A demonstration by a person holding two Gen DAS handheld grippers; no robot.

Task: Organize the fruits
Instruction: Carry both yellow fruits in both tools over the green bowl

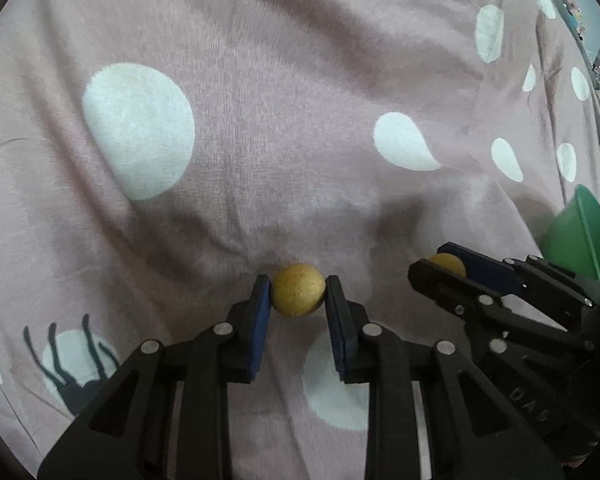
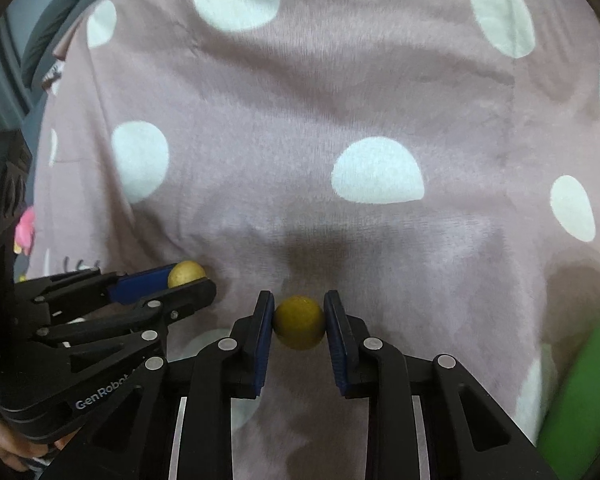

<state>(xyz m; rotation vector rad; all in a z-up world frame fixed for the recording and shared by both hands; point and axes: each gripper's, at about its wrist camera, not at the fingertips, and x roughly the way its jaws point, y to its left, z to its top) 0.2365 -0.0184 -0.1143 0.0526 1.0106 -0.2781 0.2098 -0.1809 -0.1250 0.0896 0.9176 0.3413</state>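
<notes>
Two tools, left tool (image 1: 298, 294) and right tool (image 2: 299, 322), each clamped on a small yellow fruit (image 1: 298, 295) over the blanket (image 1: 260, 140); pick step; next likely carry both to green bowl (image 1: 580, 240)

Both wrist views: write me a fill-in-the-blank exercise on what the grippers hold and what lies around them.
1. The left gripper is shut on a small round yellow-brown ____.
2. The right gripper holds ____ such fruit between its blue pads.
3. The pink fleece blanket underneath is patterned with large ____ dots.
4. The plastic bowl at the right edge is ____.

Missing words: fruit; one; white; green
</notes>
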